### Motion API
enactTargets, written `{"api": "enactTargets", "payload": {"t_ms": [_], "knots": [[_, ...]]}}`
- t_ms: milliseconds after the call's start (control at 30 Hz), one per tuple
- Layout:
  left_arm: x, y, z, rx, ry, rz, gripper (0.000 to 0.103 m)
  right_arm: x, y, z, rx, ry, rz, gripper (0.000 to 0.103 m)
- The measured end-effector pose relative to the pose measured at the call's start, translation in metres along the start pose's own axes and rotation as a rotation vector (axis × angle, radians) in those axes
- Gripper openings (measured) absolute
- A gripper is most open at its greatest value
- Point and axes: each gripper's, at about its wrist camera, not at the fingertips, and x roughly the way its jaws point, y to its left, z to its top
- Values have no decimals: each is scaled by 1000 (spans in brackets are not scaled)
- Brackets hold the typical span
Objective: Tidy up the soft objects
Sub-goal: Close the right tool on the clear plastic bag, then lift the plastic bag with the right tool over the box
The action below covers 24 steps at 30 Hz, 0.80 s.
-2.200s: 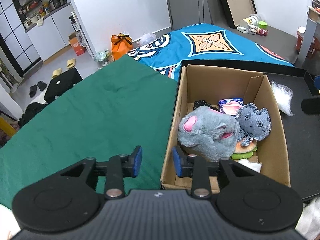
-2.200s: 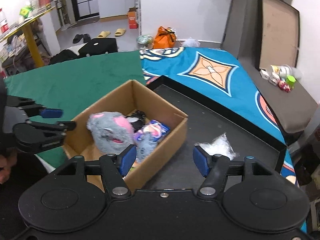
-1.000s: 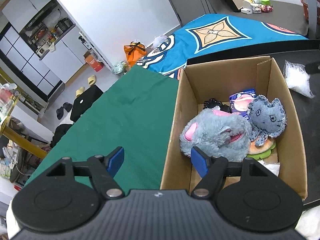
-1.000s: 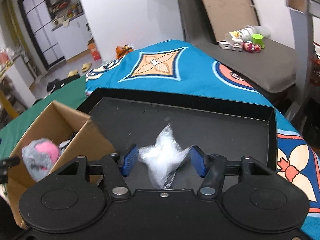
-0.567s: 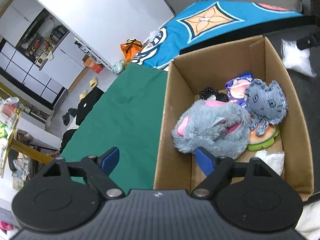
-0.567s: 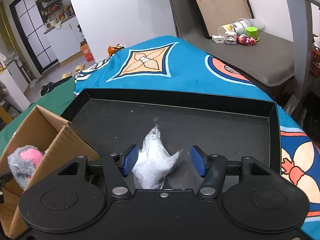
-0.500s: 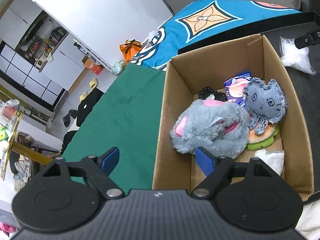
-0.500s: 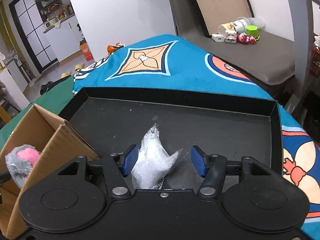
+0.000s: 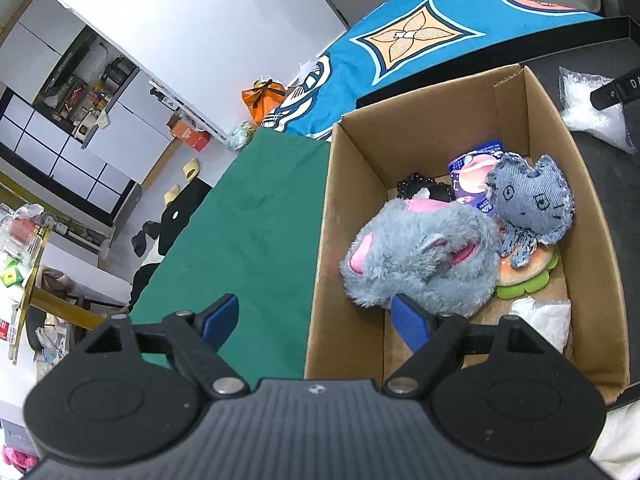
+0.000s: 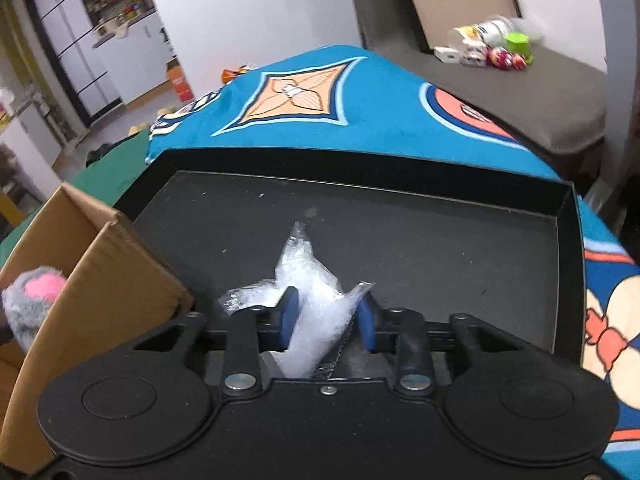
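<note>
My right gripper (image 10: 328,316) is shut on a clear bag of white stuffing (image 10: 308,272), which lies on the black tray (image 10: 400,220); its blue pads squeeze the bag's middle. The left wrist view shows the same bag (image 9: 596,120) beyond the box's far corner, under a black finger (image 9: 616,88) of the right gripper. My left gripper (image 9: 314,314) is open and straddles the near left wall of the cardboard box (image 9: 344,240) without touching it. Inside the box lie a grey and pink plush (image 9: 420,256) and a denim plush (image 9: 528,204).
The box also holds a flower-shaped toy (image 9: 524,276), a blue packet (image 9: 468,172) and a white bag (image 9: 540,316). A green cloth (image 9: 260,220) lies left of the box. A blue patterned cloth (image 10: 320,100) lies behind the tray. The tray's rim (image 10: 568,208) stands up at the right.
The right jaws have closed from either side of the bag onto it, crumpling it, after sinking a little toward the tray. The left jaws have spread wider beside the box wall.
</note>
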Motion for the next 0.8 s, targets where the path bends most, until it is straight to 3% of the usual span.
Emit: {"api": "enactTargets", "payload": {"t_ms": [467,800], "knots": [[-10,12,-4,-42,-28,-21,82,-39,1,-4,61,-6,-19,20],[-20,24,-9,-96,-58,-51,82,-70,28,1,13,-36,-20,20]]}}
